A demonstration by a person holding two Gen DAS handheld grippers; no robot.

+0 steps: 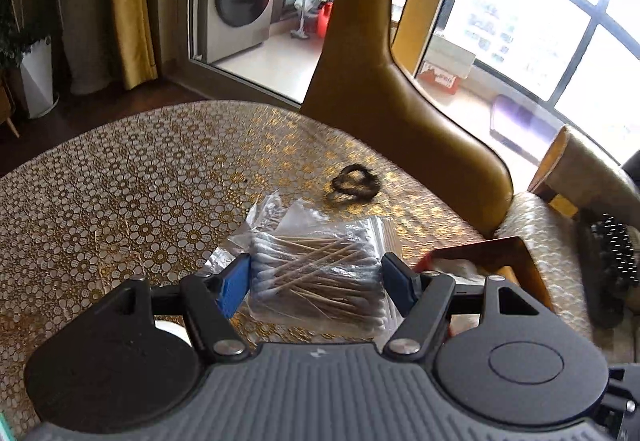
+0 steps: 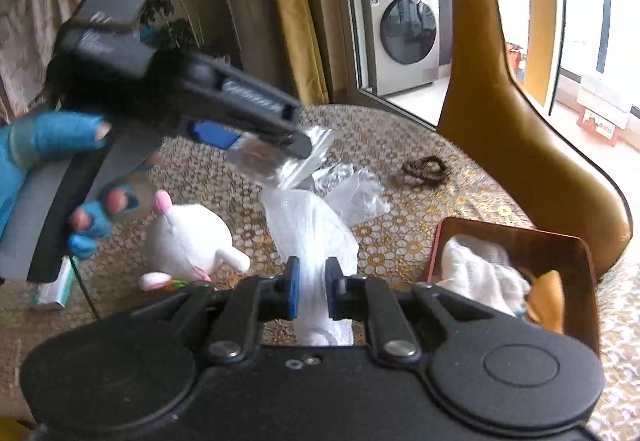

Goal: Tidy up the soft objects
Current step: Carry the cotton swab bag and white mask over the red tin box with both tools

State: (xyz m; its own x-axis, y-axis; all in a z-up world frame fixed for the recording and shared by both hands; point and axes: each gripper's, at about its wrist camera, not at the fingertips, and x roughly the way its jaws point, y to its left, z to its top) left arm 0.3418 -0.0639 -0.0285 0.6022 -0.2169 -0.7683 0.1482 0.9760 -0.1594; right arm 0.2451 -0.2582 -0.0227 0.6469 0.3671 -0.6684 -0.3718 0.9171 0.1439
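Note:
My left gripper (image 1: 316, 281) is shut on a clear bag of cotton swabs (image 1: 316, 273) and holds it above the table; it also shows in the right wrist view (image 2: 264, 149), lifted with the bag (image 2: 260, 161). My right gripper (image 2: 311, 293) is shut on a white mesh cloth (image 2: 316, 233) that hangs over the table. A white plush toy (image 2: 192, 241) lies at the left. A red box (image 2: 560, 241) at the right holds a white cloth (image 2: 476, 273). Dark hair ties (image 1: 354, 183) lie further back, also in the right wrist view (image 2: 424, 169).
The round table has a gold floral cover (image 1: 120, 201). A tan leather chair (image 1: 380, 81) stands behind it. A crumpled clear plastic bag (image 2: 356, 193) lies mid-table. A small pale green pack (image 2: 56, 293) lies at the left edge. A washing machine (image 1: 240, 1) stands beyond the glass door.

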